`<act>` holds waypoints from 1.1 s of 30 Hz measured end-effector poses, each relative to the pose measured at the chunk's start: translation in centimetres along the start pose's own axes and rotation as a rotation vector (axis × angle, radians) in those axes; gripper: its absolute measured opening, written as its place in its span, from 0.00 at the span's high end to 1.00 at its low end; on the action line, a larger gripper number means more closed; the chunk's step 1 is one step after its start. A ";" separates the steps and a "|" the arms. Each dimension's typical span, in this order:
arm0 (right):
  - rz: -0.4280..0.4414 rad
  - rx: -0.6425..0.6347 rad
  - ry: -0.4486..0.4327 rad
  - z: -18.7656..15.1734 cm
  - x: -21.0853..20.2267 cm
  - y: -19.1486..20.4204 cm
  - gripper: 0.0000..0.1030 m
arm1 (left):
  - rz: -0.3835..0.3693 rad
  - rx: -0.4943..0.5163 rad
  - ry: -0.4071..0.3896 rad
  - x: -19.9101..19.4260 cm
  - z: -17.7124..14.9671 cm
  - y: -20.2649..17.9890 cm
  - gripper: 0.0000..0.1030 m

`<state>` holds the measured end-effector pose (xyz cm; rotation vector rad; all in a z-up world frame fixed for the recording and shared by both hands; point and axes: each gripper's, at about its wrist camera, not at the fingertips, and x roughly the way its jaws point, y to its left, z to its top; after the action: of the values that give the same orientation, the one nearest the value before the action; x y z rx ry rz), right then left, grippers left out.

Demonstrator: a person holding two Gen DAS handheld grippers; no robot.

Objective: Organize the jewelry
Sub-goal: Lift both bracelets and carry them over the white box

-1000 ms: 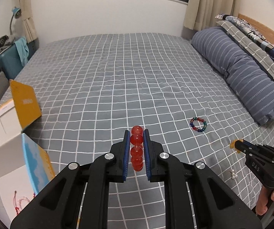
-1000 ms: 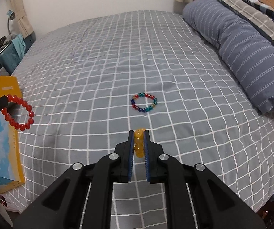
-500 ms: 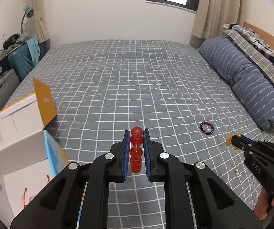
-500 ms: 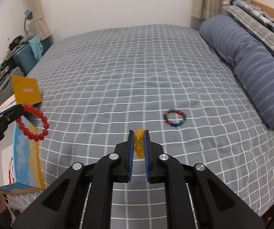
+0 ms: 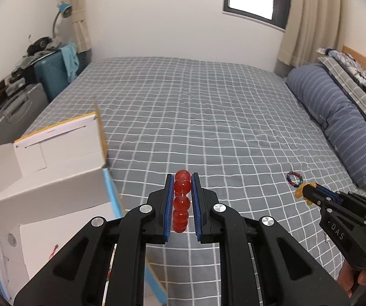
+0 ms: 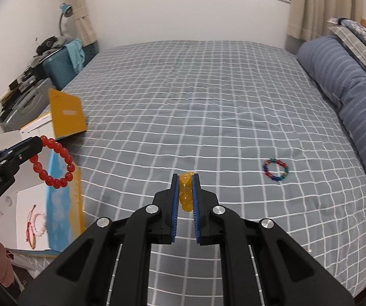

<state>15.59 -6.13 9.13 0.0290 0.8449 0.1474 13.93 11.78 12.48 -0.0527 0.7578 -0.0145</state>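
My left gripper (image 5: 181, 178) is shut on a red bead bracelet (image 5: 182, 201) and holds it in the air beside the open cardboard box (image 5: 55, 178). In the right wrist view the red bracelet (image 6: 54, 163) hangs from the left gripper (image 6: 38, 141) over the box (image 6: 63, 199). My right gripper (image 6: 186, 178) is shut on a yellow bead bracelet (image 6: 186, 196) above the bed; it also shows in the left wrist view (image 5: 302, 191). A multicoloured bead bracelet (image 6: 276, 169) lies on the checked bedspread, also in the left wrist view (image 5: 294, 179).
The box holds a thin pink and red bracelet (image 6: 36, 225) on its white floor, with an orange flap (image 6: 66, 113) standing up. A striped blue pillow (image 6: 346, 94) lies along the right side. Suitcases and clutter (image 5: 17, 102) stand left of the bed. A small pale trinket (image 5: 327, 237) lies near the bed's front edge.
Both grippers have risen and moved left toward the box, each still holding its bracelet. The multicoloured bracelet now sits further right in both views.
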 end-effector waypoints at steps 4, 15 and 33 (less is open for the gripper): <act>0.035 -0.029 -0.013 0.4 -0.4 2.4 0.91 | 0.021 -0.022 -0.016 -1.3 0.1 1.8 0.87; 0.159 -0.127 -0.017 0.9 -0.4 10.8 0.91 | 0.117 -0.095 -0.038 -4.8 -0.5 7.9 0.87; 0.276 -0.319 0.091 -4.0 3.8 25.0 0.91 | 0.286 -0.259 0.017 -6.3 -6.5 20.4 0.87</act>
<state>12.09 18.98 5.74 -0.1619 0.8971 0.5451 4.80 32.11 10.97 -0.1904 0.7753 0.3566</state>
